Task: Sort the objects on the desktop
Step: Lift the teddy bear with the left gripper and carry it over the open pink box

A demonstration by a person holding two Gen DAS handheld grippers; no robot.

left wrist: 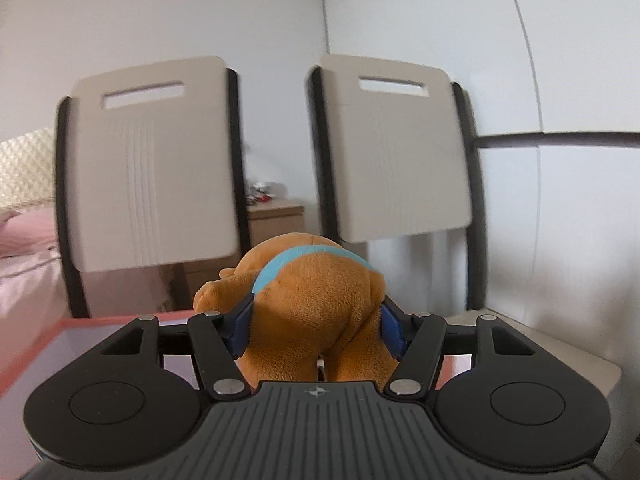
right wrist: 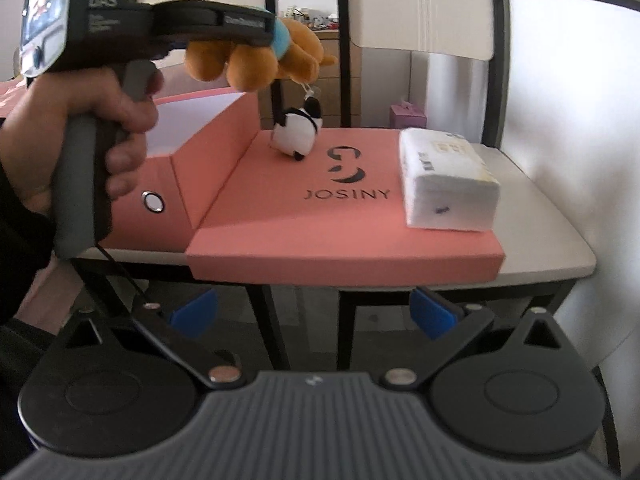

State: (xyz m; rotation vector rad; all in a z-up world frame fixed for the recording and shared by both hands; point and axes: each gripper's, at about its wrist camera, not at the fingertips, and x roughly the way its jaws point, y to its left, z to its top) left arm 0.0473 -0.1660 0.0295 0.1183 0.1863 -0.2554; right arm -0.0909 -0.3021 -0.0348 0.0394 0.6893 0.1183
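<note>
My left gripper [left wrist: 316, 320] is shut on an orange plush toy [left wrist: 316, 304] with a light blue collar, its blue pads pressing on both flanks. In the right wrist view a hand holds that left gripper [right wrist: 256, 40] in the air above the open pink box [right wrist: 192, 148], with the orange plush toy [right wrist: 256, 64] hanging from it. A small black-and-white penguin plush [right wrist: 298, 132] lies on the pink lid [right wrist: 344, 236] printed JOSINY. A white tissue pack [right wrist: 448, 180] rests on the lid's right side. My right gripper [right wrist: 314, 314] stands open below the table's front edge, holding nothing.
The beige table [right wrist: 560, 252] has black legs and a wall close on its right. Two beige folding chair backs [left wrist: 152, 168] stand behind it. A small purple box [right wrist: 408, 116] sits low behind the table. A pink bed [left wrist: 24, 256] is at the far left.
</note>
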